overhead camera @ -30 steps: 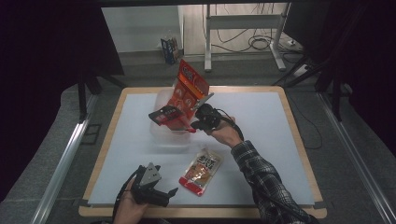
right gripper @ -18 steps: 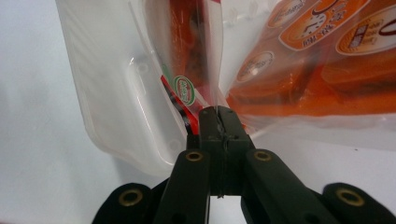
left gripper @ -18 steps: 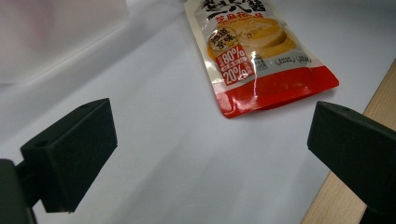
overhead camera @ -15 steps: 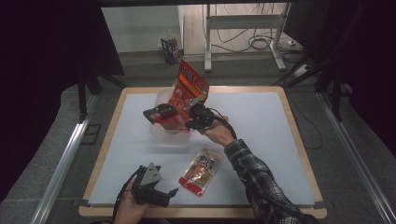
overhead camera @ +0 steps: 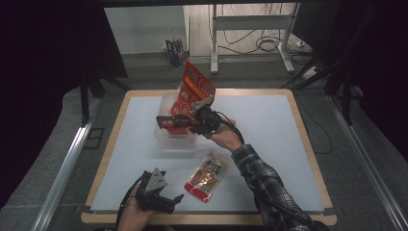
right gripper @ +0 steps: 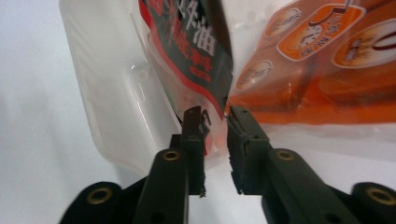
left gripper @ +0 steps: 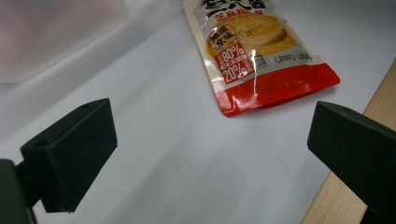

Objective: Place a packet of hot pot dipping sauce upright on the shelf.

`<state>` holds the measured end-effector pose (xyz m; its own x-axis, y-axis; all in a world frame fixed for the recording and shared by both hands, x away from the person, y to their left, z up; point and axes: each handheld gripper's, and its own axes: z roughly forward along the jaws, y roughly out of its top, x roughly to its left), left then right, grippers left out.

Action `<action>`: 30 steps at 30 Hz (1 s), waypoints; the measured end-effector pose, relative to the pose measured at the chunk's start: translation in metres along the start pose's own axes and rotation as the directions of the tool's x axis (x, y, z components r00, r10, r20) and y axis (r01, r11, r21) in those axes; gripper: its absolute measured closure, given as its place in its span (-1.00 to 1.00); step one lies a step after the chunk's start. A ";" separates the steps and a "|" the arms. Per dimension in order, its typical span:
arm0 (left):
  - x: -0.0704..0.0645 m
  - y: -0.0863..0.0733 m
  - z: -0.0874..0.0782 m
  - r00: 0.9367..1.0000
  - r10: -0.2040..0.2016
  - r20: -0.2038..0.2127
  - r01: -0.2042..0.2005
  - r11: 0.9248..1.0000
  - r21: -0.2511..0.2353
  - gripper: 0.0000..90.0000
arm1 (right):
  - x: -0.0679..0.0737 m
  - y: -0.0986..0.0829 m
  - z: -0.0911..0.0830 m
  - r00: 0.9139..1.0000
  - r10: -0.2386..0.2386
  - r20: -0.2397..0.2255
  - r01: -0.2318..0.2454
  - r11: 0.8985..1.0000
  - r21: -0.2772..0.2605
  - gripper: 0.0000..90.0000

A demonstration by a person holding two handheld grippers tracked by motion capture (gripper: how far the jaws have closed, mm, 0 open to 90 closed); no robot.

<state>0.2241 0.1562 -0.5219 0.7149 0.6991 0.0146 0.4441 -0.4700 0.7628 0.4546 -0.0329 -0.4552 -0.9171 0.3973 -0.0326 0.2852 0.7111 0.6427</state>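
A clear plastic container point(overhead camera: 166, 139) sits mid-table with a tall orange bag point(overhead camera: 197, 89) standing in it. My right gripper point(overhead camera: 188, 122) reaches over the container from the right, shut on a corner of a black-and-red packet point(overhead camera: 168, 121). In the right gripper view the jaws point(right gripper: 215, 114) stand close together, with the packet point(right gripper: 191, 46) pinched at their tips, the orange bag point(right gripper: 317, 60) to the right and the container wall point(right gripper: 107, 93) to the left. My left gripper point(overhead camera: 175, 202) rests open near the front edge. Beyond its jaws point(left gripper: 215, 154) lies a red and cream sauce pouch point(left gripper: 254, 51).
The sauce pouch point(overhead camera: 207, 175) lies flat on the white mat between both hands. The table's wooden rim point(left gripper: 373, 102) runs just right of the left gripper. A corner of the container point(left gripper: 51, 32) shows far left in the left gripper view.
My right gripper has carried the black-and-red packet a little leftward over the container. The left gripper and the sauce pouch have stayed put.
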 end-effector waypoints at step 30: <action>-0.009 0.008 0.008 1.000 -0.023 0.019 0.023 0.999 0.032 -0.88 | 0.027 -0.091 -0.052 0.997 0.080 0.005 -0.079 0.992 -0.099 -0.63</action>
<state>0.2257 0.1421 -0.5206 0.7147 0.6993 -0.0157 0.4775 -0.4713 0.7415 0.3895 -0.1168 -0.4744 -0.8899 0.4558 0.0154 0.3282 0.6166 0.7156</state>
